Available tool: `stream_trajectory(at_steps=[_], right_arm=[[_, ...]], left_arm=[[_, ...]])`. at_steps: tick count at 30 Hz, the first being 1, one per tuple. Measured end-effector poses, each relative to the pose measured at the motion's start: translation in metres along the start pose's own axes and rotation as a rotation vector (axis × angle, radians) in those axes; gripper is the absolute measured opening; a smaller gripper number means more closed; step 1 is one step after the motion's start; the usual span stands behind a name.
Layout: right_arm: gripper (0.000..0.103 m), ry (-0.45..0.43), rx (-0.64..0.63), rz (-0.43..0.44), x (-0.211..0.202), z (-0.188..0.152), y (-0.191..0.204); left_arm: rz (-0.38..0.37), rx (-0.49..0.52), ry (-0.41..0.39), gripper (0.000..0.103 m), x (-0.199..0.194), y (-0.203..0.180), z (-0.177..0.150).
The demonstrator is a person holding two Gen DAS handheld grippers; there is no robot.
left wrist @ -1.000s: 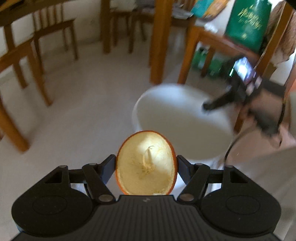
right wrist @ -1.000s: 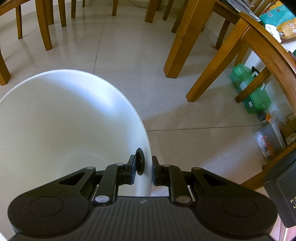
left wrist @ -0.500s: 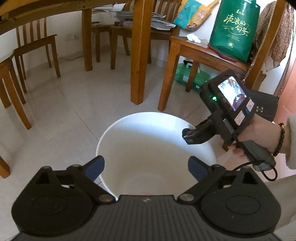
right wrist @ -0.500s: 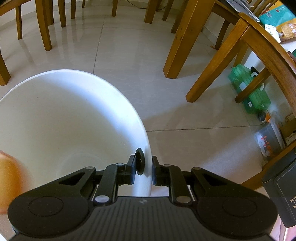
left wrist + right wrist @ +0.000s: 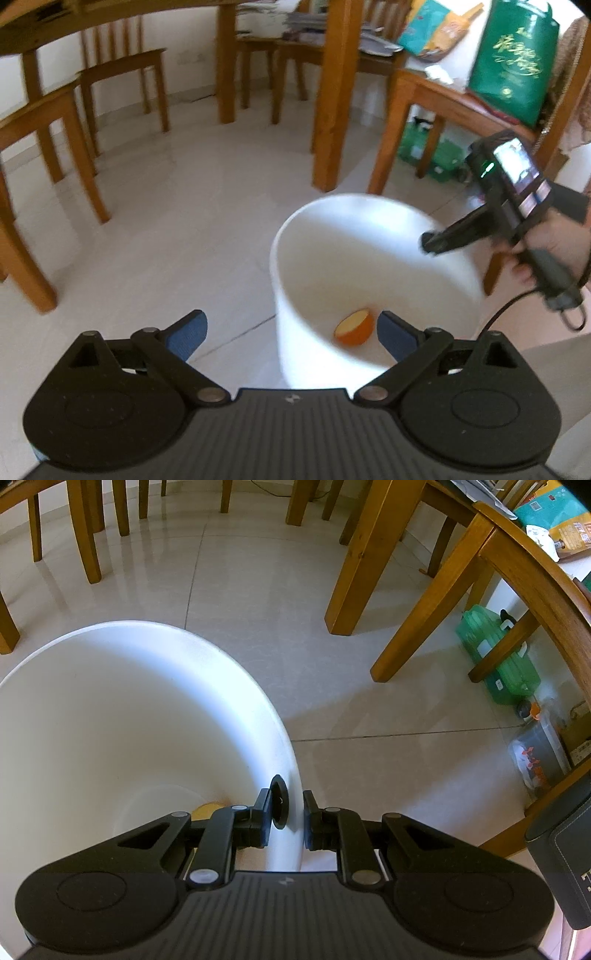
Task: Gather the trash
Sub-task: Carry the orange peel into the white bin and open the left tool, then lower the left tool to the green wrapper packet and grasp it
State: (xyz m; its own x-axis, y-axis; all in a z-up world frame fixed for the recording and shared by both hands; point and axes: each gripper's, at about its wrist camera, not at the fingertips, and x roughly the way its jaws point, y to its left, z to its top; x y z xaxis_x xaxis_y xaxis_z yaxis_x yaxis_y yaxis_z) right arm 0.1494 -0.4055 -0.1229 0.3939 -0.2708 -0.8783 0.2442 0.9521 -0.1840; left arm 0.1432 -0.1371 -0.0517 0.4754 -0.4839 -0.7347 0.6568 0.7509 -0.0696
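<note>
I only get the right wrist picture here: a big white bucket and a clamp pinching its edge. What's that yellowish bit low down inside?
Observer: An orange peel half, lying on the bottom of the white bucket.
Operator: Is the other clamp holding anything?
Observer: No, the left gripper is wide open and empty, above the bucket's near rim.
Operator: Who holds my clamp?
Observer: A person's hand grips the handle of the right gripper.
</note>
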Motion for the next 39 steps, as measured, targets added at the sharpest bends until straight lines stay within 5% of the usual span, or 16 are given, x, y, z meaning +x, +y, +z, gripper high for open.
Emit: stream_trajectory(at_steps=[9, 20, 32, 39], right_arm=[[0.020, -0.002, -0.002, -0.004, 0.000, -0.001, 0.001], [0.020, -0.002, -0.004, -0.010, -0.002, -0.001, 0.001], [0.020, -0.003, -0.004, -0.011, -0.002, -0.001, 0.000], [0.021, -0.003, -0.002, -0.014, -0.003, 0.000, 0.000]], left_arm=[[0.139, -0.230, 0.140, 0.098, 0.026, 0.035, -0.096], [0.326, -0.367, 0.208, 0.097, 0.064, 0.035, -0.206], [0.360, -0.459, 0.256, 0.069, 0.110, 0.046, -0.245], [0.372, -0.448, 0.273, 0.062, 0.120, 0.050, -0.253]])
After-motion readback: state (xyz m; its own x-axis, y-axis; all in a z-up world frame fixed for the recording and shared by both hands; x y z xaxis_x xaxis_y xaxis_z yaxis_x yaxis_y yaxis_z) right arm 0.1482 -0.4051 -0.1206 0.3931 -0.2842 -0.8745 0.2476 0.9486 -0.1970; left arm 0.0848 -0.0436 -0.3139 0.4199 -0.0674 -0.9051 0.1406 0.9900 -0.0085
